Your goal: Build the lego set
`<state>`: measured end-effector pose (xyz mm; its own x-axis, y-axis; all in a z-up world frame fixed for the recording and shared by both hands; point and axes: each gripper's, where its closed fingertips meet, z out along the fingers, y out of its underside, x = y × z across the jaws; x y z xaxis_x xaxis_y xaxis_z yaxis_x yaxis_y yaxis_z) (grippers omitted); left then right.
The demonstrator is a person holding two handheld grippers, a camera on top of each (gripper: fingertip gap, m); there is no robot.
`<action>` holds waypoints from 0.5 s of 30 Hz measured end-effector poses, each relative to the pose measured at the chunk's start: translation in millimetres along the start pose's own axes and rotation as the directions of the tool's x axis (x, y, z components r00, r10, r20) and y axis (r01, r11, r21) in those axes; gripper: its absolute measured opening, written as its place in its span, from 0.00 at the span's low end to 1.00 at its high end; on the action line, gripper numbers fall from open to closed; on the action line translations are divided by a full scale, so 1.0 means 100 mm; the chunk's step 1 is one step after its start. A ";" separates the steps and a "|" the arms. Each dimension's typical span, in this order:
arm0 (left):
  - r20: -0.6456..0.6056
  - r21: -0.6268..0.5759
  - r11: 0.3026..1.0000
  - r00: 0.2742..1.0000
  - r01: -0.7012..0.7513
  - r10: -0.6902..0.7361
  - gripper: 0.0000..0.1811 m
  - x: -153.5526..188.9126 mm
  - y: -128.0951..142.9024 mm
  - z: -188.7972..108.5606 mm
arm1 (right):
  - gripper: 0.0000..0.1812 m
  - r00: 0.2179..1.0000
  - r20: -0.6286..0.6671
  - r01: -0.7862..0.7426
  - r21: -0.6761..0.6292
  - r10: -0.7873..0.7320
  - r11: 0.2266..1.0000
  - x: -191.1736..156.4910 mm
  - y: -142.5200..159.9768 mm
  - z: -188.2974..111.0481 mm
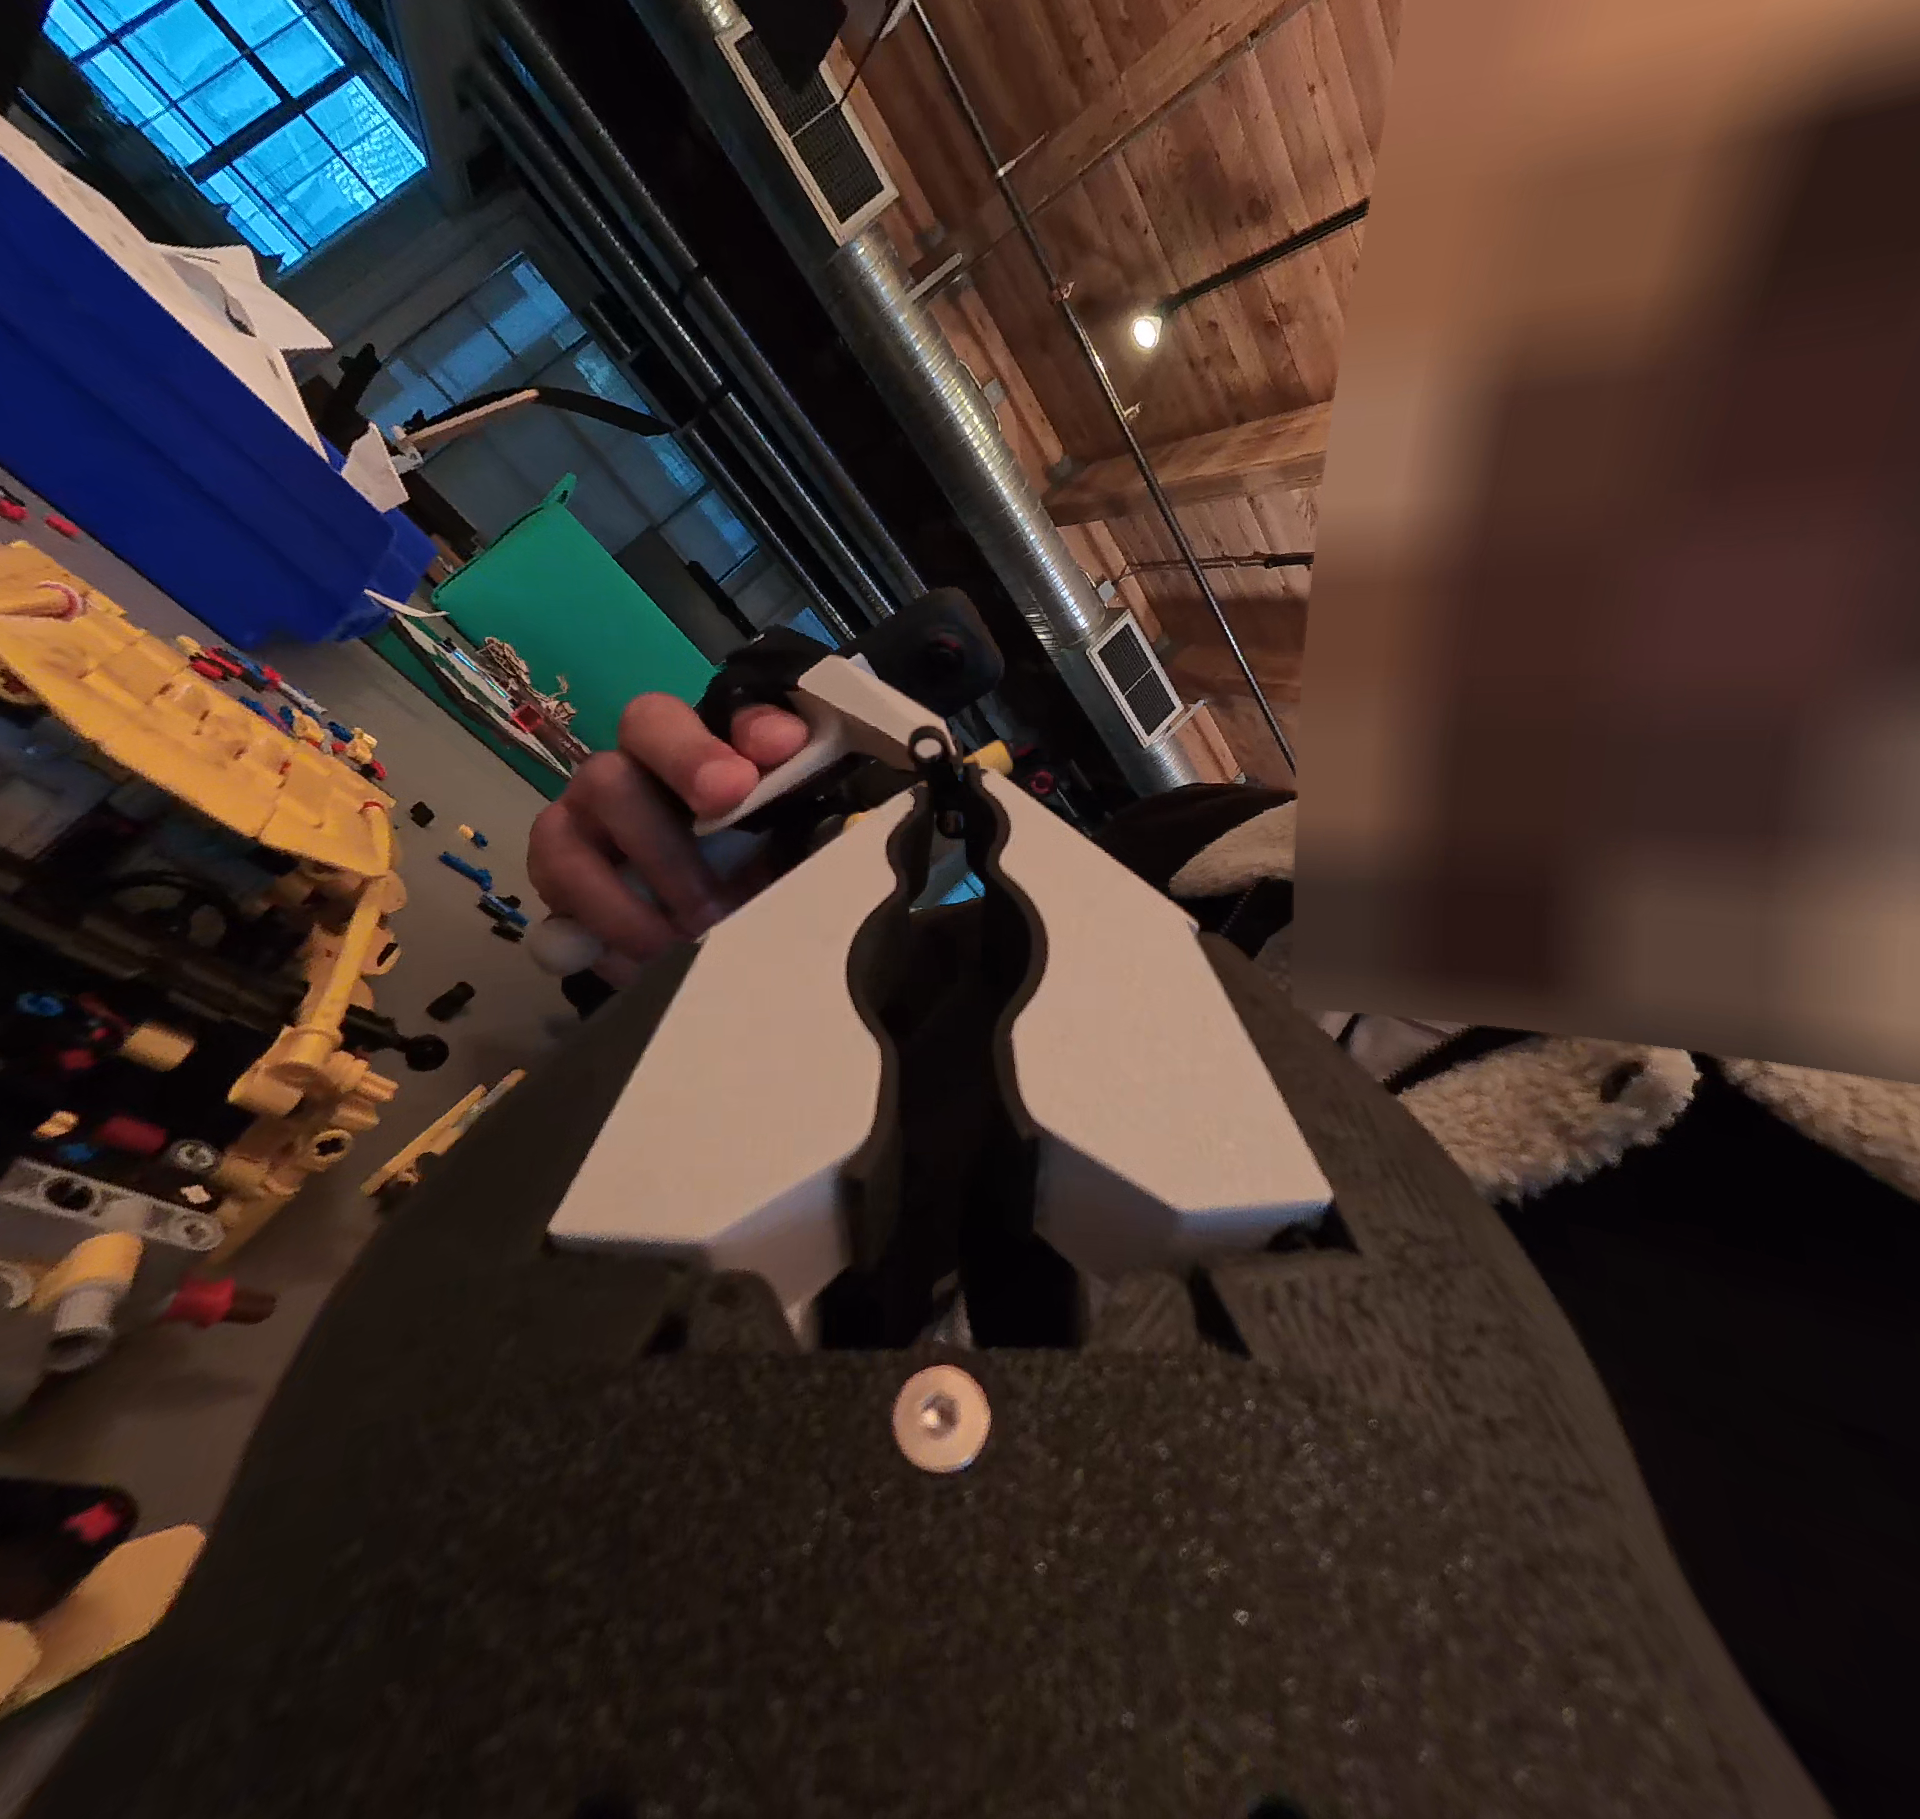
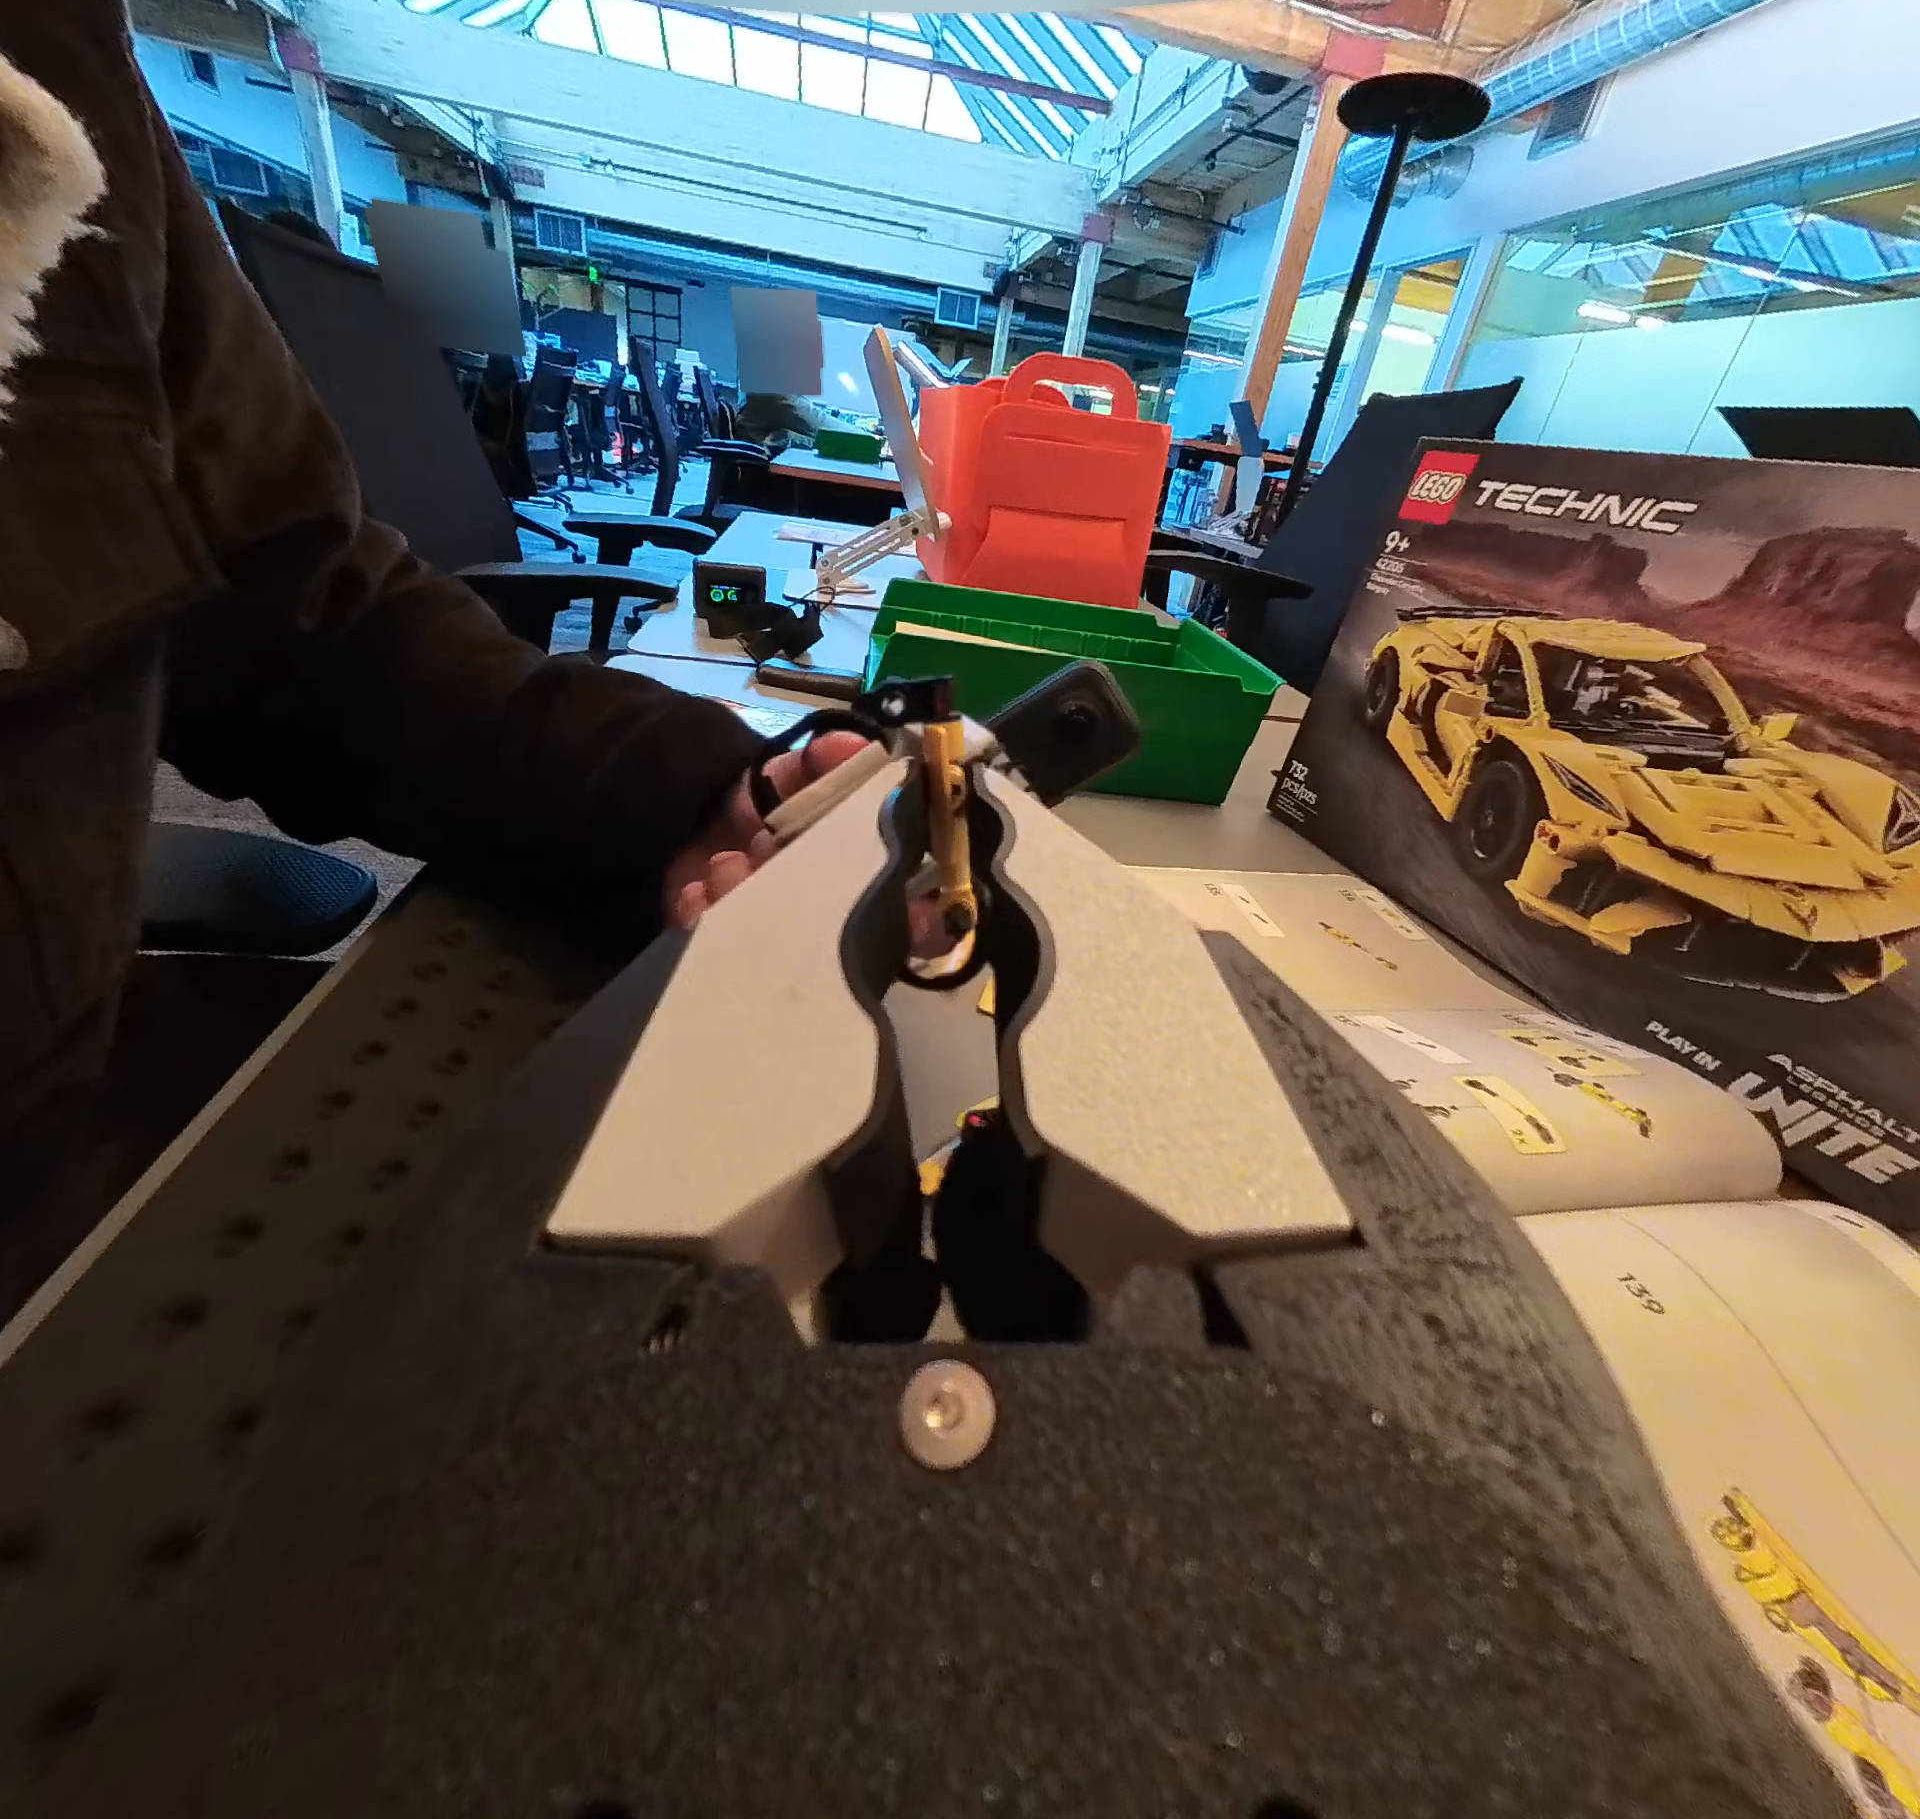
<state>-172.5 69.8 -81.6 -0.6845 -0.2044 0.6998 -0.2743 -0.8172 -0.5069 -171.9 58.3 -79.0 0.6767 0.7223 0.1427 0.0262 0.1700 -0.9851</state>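
Yellow plastic is showing between the tips of the right gripper (image 2: pixel 943 803), whose jaws are closing on a slim yellow beam (image 2: pixel 948 824) standing nearly upright, with a small black piece at its top end and a black ring hanging at its lower end. Beside the beam, the left gripper (image 1: pixel 948 793) is pointing in from the other side; its jaws are pinched nearly together on a small black connector (image 1: pixel 930 753) at their tips. Each gripper is being held by a person's hand (image 1: pixel 644 834), and a dark sleeve (image 2: pixel 416 730) with a fleecy cuff is reaching in from the left of the beam in the right wrist view. Behind the beam, a green bin (image 2: pixel 1174 720) is sitting on the grey table (image 2: pixel 1143 824) with an orange tote (image 2: pixel 1049 502) just behind it. To the right of the beam, the set's box (image 2: pixel 1621 730), printed with a yellow car, is leaning upright, and an open instruction booklet (image 2: pixel 1455 1063) is lying in front of it. In the left wrist view, the half-built yellow car model (image 1: pixel 187 834) is resting on the table at the left edge, well apart from the connector, with loose small pieces (image 1: pixel 478 876) scattered between them and a blue bin (image 1: pixel 156 439) behind the model.
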 end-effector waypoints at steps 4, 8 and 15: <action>-0.008 0.006 1.000 1.000 0.011 -0.011 0.03 0.00 0.01 0.03 | 0.03 1.000 0.016 -0.014 -0.001 0.014 1.000 -0.01 0.01 0.01; -0.002 0.019 1.000 1.000 0.010 -0.010 0.02 -0.01 0.00 0.02 | 0.03 1.000 0.004 0.009 -0.020 -0.008 1.000 0.01 0.03 0.01; 0.008 0.068 0.998 1.000 0.010 -0.010 0.02 -0.03 -0.05 0.04 | 0.03 0.997 -0.050 0.058 -0.026 -0.059 0.998 0.06 0.03 0.02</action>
<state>-166.1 72.2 -79.6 -0.6765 -0.2001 0.7087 -0.2340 -0.8541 -0.4645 -169.3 64.0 -80.6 0.7102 0.6763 0.1955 0.0847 0.1937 -0.9774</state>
